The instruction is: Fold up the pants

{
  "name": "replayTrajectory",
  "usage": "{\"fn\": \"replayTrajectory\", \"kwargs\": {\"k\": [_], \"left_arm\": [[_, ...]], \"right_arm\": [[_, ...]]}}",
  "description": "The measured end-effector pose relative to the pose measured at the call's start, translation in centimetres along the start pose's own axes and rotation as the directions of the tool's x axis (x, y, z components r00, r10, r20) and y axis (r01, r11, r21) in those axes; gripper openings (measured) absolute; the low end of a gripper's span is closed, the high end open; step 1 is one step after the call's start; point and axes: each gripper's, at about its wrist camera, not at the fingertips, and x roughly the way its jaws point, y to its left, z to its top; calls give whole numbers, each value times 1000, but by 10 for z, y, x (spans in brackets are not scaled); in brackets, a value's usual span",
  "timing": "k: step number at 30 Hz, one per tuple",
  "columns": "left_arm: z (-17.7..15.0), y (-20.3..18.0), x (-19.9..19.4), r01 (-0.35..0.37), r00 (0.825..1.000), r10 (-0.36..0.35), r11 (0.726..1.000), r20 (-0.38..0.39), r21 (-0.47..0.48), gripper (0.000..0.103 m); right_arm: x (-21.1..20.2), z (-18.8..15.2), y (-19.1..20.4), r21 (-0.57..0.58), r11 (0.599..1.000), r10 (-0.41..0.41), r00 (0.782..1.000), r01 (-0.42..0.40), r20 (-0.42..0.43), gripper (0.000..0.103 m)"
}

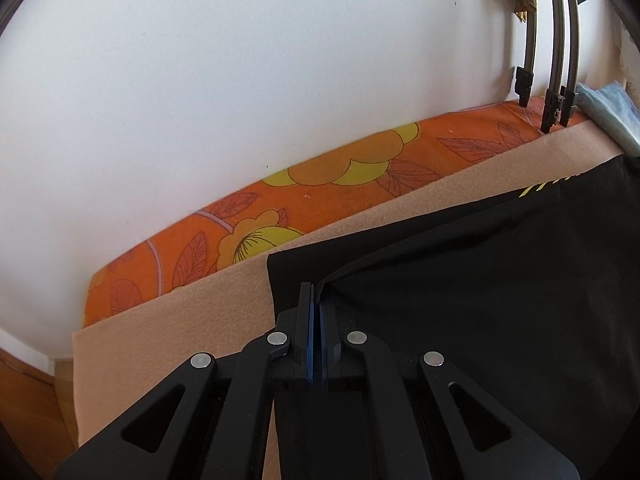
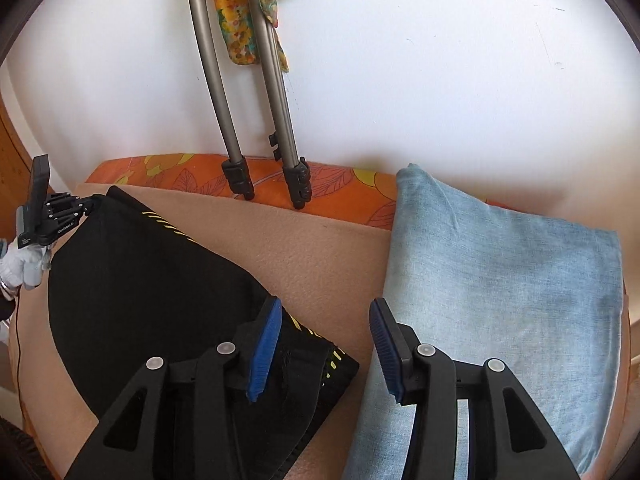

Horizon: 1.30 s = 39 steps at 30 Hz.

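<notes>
Black pants (image 2: 152, 280) with yellow dashed trim lie on a peach blanket (image 2: 312, 256); they also show in the left wrist view (image 1: 500, 280). My left gripper (image 1: 317, 300) is shut on an edge of the pants at their far end; it also shows in the right wrist view (image 2: 86, 206), at the pants' far left corner. My right gripper (image 2: 324, 336) is open, jaws wide apart, over the near end of the pants. Its left finger (image 2: 266, 344) is above the fabric and its right finger (image 2: 386, 348) is by a light blue folded cloth (image 2: 500, 280).
An orange flowered sheet (image 1: 280, 204) runs along the white wall behind the blanket. Tripod legs (image 2: 240, 120) stand on it, with a colourful cloth (image 2: 236, 20) hanging by them. The blanket's left edge (image 1: 76, 380) drops to a wooden floor.
</notes>
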Motion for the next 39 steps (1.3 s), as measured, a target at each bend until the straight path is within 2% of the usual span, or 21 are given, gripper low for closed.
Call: {"fn": "replayTrajectory", "kwargs": {"k": [2,5,6,7,10,13,16,20,21,23,28,30,34,37,39], "left_arm": [[0,-3,-1,-4,1000,4,1000,3,8,1],[1,-2,1,-6,1000,6,1000,2,5,1],[2,-1,1,-6,1000,6,1000,4,-2,2],[2,-1,1,-2,1000,2,1000,10,-8,2],[6,0,2,-21,1000,21,1000,20,-1,6],[10,10,10,-76,997,76,996,11,-36,17],[11,23,5,-90,996,92,992,21,-88,17],[8,28,-15,-108,993,111,992,35,-68,17],[7,30,-24,-99,994,102,993,43,-64,17],[3,32,-43,-83,994,86,995,60,-56,20],[-21,26,-87,-11,997,13,1000,82,-24,22],[-37,18,-103,27,997,-27,1000,75,-4,22],[-71,-9,-126,120,992,-121,992,45,39,22],[-95,-28,-137,203,979,-204,978,17,40,22],[-106,-39,-139,243,970,-243,970,6,27,22]], "right_arm": [[6,-5,4,-5,1000,16,1000,-16,-26,48],[24,-9,10,-36,999,-22,997,20,-70,51],[27,-11,11,-36,999,-20,997,17,-76,28],[27,-13,12,-26,1000,-5,997,4,-74,24],[12,-21,12,6,1000,30,999,-30,-23,20],[5,-21,9,22,999,-23,999,23,-22,20],[7,-20,14,-7,998,-62,997,62,-46,25],[9,-22,20,-47,992,-122,992,121,-35,25],[7,-23,20,-44,990,-138,990,137,-28,33],[2,-24,21,-55,981,-187,982,187,-5,39],[-23,-27,44,-108,975,-192,980,196,51,38],[-34,-30,63,-149,975,-157,985,166,67,38],[-42,-44,120,-247,969,-3,999,13,40,39],[-43,-61,170,-344,933,105,994,-102,-8,39],[-37,-71,203,-398,900,170,984,-179,-60,43]]}}
